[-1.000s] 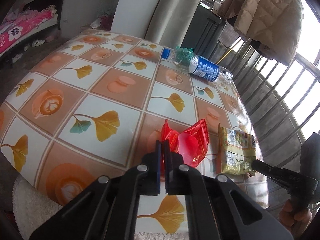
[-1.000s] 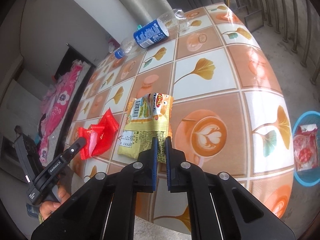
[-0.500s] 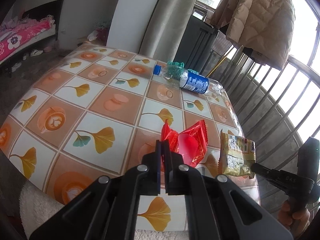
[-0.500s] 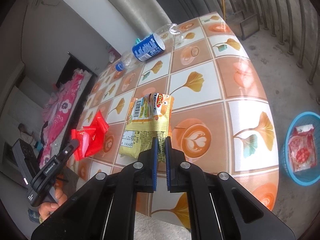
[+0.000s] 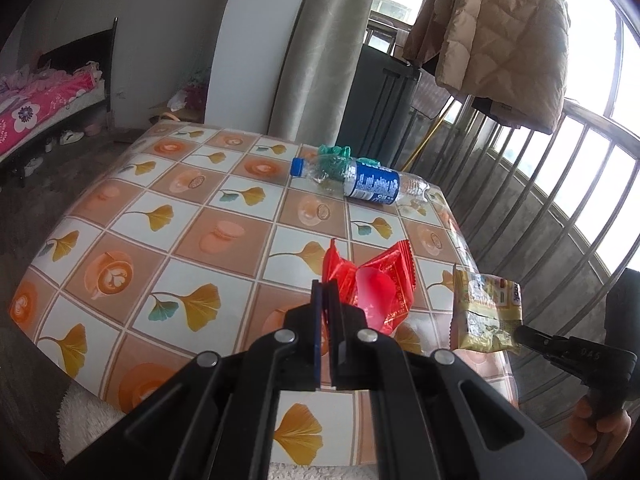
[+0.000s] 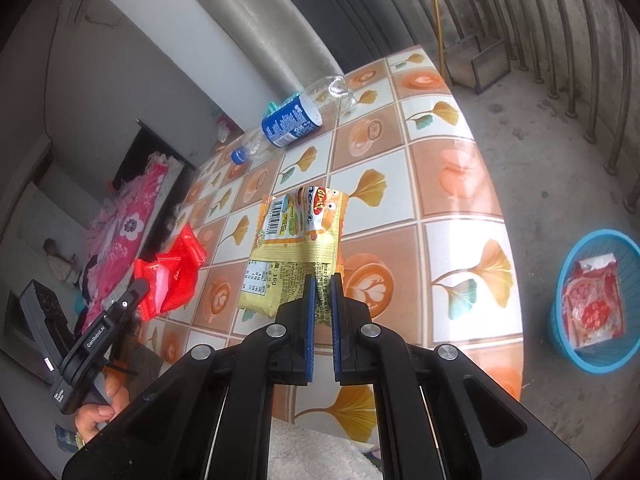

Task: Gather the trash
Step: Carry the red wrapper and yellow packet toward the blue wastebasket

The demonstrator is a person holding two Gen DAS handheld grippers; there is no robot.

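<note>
My left gripper (image 5: 328, 292) is shut on a crumpled red wrapper (image 5: 380, 288) and holds it above the patterned table (image 5: 160, 240). In the right wrist view that red wrapper (image 6: 176, 276) hangs from the left gripper (image 6: 138, 286) at the left. My right gripper (image 6: 322, 284) is shut on a yellow snack packet (image 6: 300, 240), lifted off the table (image 6: 452, 208). The left wrist view shows the yellow packet (image 5: 484, 312) pinched by the right gripper (image 5: 518, 334) past the table's right edge. A plastic bottle with a blue label (image 5: 360, 180) lies on its side at the far end.
A blue basket (image 6: 560, 312) with a red-and-white wrapper (image 6: 592, 304) inside stands on the floor right of the table. Metal railing (image 5: 560, 184) runs along the right, with a beige jacket (image 5: 500, 40) hung above. A bed with pink bedding (image 5: 36, 96) is at far left.
Both grippers have risen with their wrappers, so the table looks smaller and farther below. The yellow packet and red wrapper now hang clear of the tabletop. The bottle has not moved.
</note>
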